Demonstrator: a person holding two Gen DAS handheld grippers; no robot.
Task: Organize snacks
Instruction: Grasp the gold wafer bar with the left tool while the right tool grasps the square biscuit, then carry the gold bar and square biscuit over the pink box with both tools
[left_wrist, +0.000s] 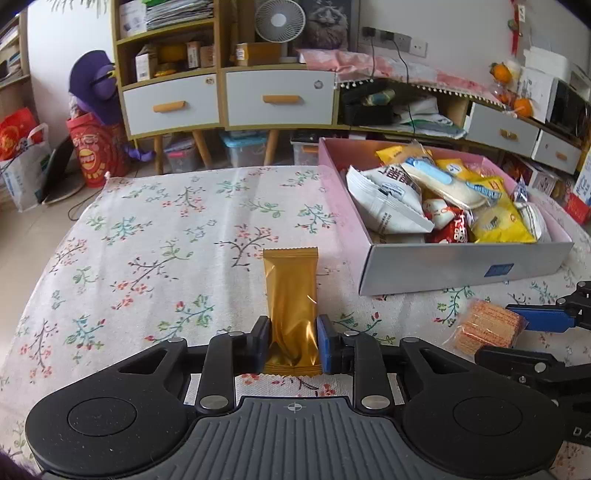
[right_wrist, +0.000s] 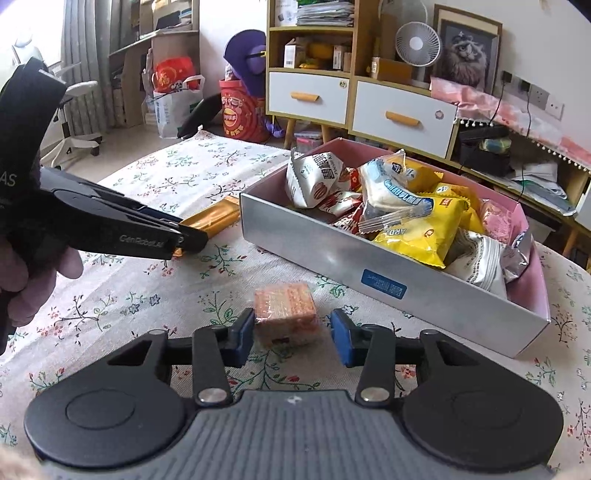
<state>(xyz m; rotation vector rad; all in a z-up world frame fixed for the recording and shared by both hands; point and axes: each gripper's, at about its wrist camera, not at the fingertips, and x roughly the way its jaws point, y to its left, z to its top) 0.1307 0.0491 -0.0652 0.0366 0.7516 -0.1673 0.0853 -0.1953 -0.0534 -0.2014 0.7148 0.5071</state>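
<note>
My left gripper (left_wrist: 291, 341) pinches the near end of the gold snack (left_wrist: 291, 295) — it points straight ahead — while my right gripper (right_wrist: 291, 338) is apart around the wafer pack (right_wrist: 286, 312), box (right_wrist: 369, 266) just beyond.

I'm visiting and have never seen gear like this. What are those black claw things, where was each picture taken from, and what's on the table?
No robot here: a person holds two hand-squeezed grippers, each with a wide-angle camera looking along its two fingers. One picture is from the left gripper's camera, the other from the right's.

The left gripper is closed on the near end of a gold snack packet; the packet's far end lies on the flowered tablecloth. In the right view you see that same gripper from the side, with the person's hand behind it.

The right gripper is open, its blue pads either side of a clear-wrapped pack of orange wafers, not yet squeezing it.

Beside them sits a grey box with a pink lining, piled with other wrapped snacks, mostly yellow and white.
</note>
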